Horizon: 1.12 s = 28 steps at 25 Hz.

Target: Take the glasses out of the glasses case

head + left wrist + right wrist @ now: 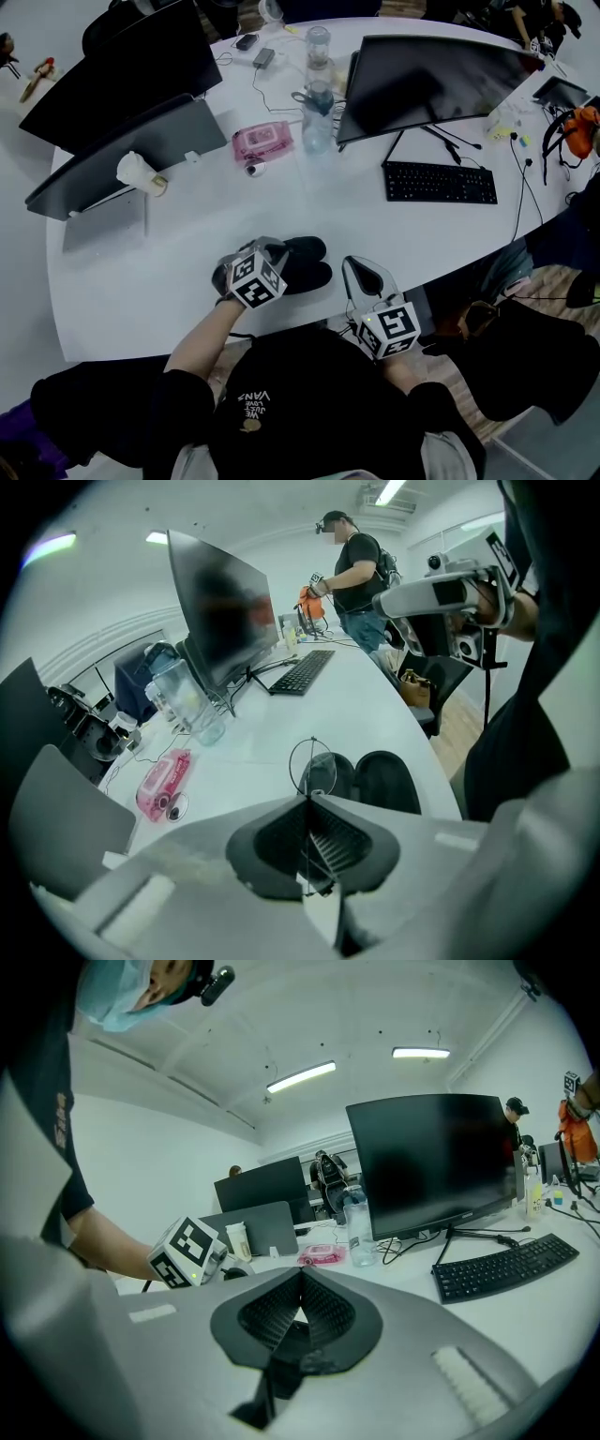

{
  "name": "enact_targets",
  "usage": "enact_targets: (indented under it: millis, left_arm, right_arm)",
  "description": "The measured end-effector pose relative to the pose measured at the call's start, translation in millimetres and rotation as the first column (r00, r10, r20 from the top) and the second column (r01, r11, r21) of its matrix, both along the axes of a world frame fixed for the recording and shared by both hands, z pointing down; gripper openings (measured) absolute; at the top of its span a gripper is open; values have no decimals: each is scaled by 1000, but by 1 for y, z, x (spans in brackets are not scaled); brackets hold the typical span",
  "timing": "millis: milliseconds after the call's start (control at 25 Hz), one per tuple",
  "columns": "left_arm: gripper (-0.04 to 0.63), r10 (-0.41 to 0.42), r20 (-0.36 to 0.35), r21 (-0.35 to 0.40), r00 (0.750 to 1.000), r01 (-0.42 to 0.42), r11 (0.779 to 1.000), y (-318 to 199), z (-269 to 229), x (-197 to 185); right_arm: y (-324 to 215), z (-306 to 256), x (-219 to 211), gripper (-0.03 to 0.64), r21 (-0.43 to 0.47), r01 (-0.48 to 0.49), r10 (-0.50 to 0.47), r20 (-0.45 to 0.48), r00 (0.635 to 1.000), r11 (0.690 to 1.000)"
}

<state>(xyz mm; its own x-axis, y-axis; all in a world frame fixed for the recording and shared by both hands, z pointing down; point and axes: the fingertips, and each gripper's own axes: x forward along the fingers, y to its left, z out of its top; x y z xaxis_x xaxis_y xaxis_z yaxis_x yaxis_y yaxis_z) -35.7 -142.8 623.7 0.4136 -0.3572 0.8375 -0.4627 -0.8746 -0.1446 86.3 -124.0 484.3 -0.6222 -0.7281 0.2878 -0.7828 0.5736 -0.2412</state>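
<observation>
Glasses (314, 766), left gripper view: thin wire frame clamped between the jaws of the left gripper (308, 801), one lens standing at 12 o'clock off the tips, over the open glasses case (384, 780); a tip pinch suits so slight a frame. Head view: that gripper hangs above the case at the near edge of the table (187, 216), with the right gripper (361, 274) at 4 o'clock, apart, probably kept clear. Right gripper view: jaws together, nothing between.

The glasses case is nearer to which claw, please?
Left. The left claw is over the left end of the open glasses case, gripping the glasses; the right claw sits apart to its right.
</observation>
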Motion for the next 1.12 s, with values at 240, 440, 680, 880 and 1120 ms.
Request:
enact_targets:
  millis: [240,440,680,880,1120]
  left_arm:
    - [11,-8,-28,27,1000,9,1000,-1,-15,-4]
    - [11,-23,-63,51,998,26,998,0,-32,-9]
    - [11,-46,-128,103,991,59,993,0,-63,-16]
    - [11,-55,-176,148,983,82,986,2,-90,-22]
    - [11,-66,-225,201,972,112,973,4,-119,-31]
  right_arm:
    - [-7,-9,-2,2,17,5,-5,-9,1000,1000]
    - [-12,-14,-4,2,20,15,-15,-16,1000,1000]
    - [-16,-21,-11,1,33,42,-41,-29,999,999]
    - [-20,-27,-19,2,38,60,-58,-34,998,997]
    - [-24,-39,-28,0,62,74,-72,-29,997,995]
